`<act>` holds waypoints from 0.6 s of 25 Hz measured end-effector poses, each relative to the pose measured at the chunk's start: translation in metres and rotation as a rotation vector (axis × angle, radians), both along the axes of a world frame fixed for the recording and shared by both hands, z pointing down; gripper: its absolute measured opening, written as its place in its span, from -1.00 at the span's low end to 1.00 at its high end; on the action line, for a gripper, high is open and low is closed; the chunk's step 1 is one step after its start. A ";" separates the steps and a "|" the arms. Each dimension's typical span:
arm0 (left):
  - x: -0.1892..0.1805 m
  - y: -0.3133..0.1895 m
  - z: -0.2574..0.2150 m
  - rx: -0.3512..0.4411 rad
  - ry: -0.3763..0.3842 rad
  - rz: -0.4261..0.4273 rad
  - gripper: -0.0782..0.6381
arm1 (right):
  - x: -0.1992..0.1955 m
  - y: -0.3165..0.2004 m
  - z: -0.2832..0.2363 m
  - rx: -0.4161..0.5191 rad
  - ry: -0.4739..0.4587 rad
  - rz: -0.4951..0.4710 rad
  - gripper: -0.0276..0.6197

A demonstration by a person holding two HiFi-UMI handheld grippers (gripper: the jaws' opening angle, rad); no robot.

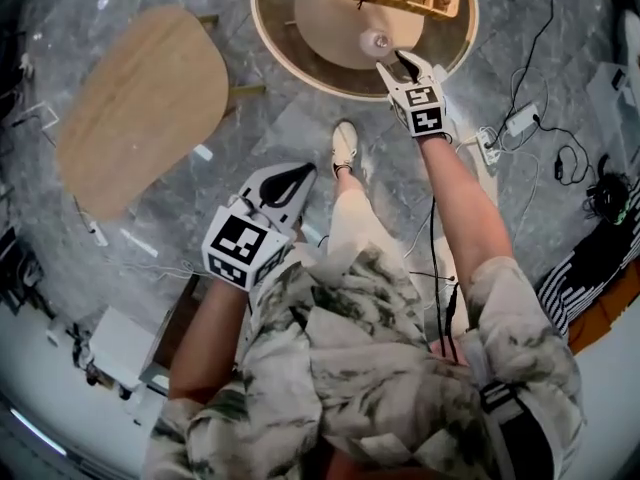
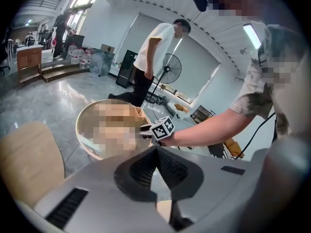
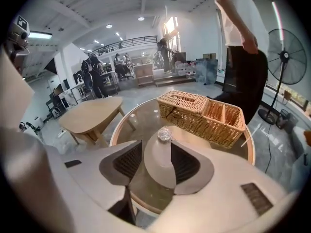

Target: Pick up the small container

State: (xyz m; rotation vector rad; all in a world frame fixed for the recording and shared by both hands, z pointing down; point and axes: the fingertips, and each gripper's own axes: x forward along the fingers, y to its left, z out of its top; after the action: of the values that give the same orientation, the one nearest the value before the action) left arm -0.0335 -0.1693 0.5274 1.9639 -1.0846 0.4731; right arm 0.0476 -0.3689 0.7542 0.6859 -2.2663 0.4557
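Right claw [image 1: 392, 62] hangs spread, empty — the small container [image 1: 377, 40] stands on the glass table [image 1: 262, 30] just at its 12 o'clock. It looks light, smooth, likely slippery — best pinched gently across its sides, below the shiny top.

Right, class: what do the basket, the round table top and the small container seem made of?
Basket: woven wicker, matte tan; the weave shows. Table top: probably glass, glossy, the base visible through it. Small container: shiny, silvery or clear; too small to tell.
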 end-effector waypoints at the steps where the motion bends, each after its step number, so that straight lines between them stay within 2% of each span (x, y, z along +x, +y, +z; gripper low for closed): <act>1: 0.000 0.001 0.005 -0.007 0.001 -0.002 -0.72 | -0.002 -0.005 0.006 0.002 0.000 0.005 -0.27; 15: -0.017 0.003 0.047 -0.063 0.002 -0.030 -0.72 | -0.029 -0.039 0.064 0.019 -0.003 0.075 -0.27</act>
State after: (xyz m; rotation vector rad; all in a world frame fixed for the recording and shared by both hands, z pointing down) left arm -0.0506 -0.1666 0.5742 1.8906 -1.0840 0.4831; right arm 0.0184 -0.4080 0.8180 0.7826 -2.2559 0.4726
